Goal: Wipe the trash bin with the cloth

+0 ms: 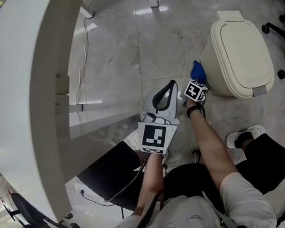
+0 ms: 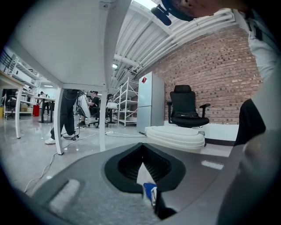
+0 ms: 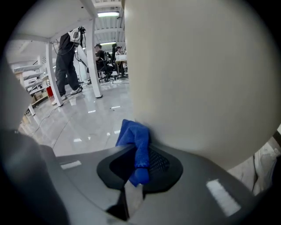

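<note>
The bin [image 1: 241, 53] stands on the floor at the upper right of the head view, lid down, its cream side wall turned toward you. The cloth [image 3: 136, 140] is a blue wad pinched between the closed jaws of your right gripper [image 3: 140, 169], and it touches that wall low down, at the bin's left edge in the head view. In the right gripper view the wall fills the whole right half of the frame.

Your left gripper [image 1: 165, 95] hangs at frame centre, just beside the right one. Its jaws are together with nothing between them, and it isn't touching the bin.

By my reading you're in the wiping step itself, with the cloth on the side wall and the lid not yet reached. The next move calls for steady pressure: drag the wad along the curve of the wall, then up toward the lid. Keep the pinch firm, because only a small part of the cloth sits in the jaws. The bin looks light and may slide, so bracing it with the left gripper could help.
</note>
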{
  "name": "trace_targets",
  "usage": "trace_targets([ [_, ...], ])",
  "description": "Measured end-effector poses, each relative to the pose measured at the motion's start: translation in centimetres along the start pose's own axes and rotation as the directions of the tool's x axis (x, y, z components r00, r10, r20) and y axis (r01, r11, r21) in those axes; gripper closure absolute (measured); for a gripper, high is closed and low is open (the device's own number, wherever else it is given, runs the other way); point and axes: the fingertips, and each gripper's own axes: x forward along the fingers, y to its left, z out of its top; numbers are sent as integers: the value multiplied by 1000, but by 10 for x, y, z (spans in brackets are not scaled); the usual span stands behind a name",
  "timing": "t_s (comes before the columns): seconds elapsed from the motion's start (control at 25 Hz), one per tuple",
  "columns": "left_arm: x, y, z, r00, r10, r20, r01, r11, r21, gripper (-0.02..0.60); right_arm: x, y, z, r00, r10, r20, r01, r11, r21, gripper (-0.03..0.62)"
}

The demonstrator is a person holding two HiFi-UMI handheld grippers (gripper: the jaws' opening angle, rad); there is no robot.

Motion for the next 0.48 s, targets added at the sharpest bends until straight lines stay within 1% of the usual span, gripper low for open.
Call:
trace_targets([
  [0.08,0,-3,6,1000,0,18,1,1000,-8,584,-14,4,10,999,33,31,-33,999,12,554],
  [0.16,-2,-7,12,999,-4,37,4,1000,-10,584,-45,13,29,991,88,99,-91,996,26,554],
  [0.24,-4,-10,17,998,-1,59,1,1000,4,584,-89,21,56,968,155,197,-161,987,18,554],
  [0.28,-5,-10,20,997,4,72,-5,1000,6,584,-113,24,73,949,188,255,-196,981,7,554],
  [0.32,-7,-10,23,996,10,85,-10,1000,1,584,-140,26,91,923,217,317,-226,974,-9,554],
  [0.4,-11,-13,29,994,16,108,-14,1000,-18,584,-192,27,129,859,260,441,-266,963,-50,554],
  [0.48,-15,-18,36,992,12,123,-8,999,-36,584,-237,24,168,790,279,546,-281,956,-82,554],
])
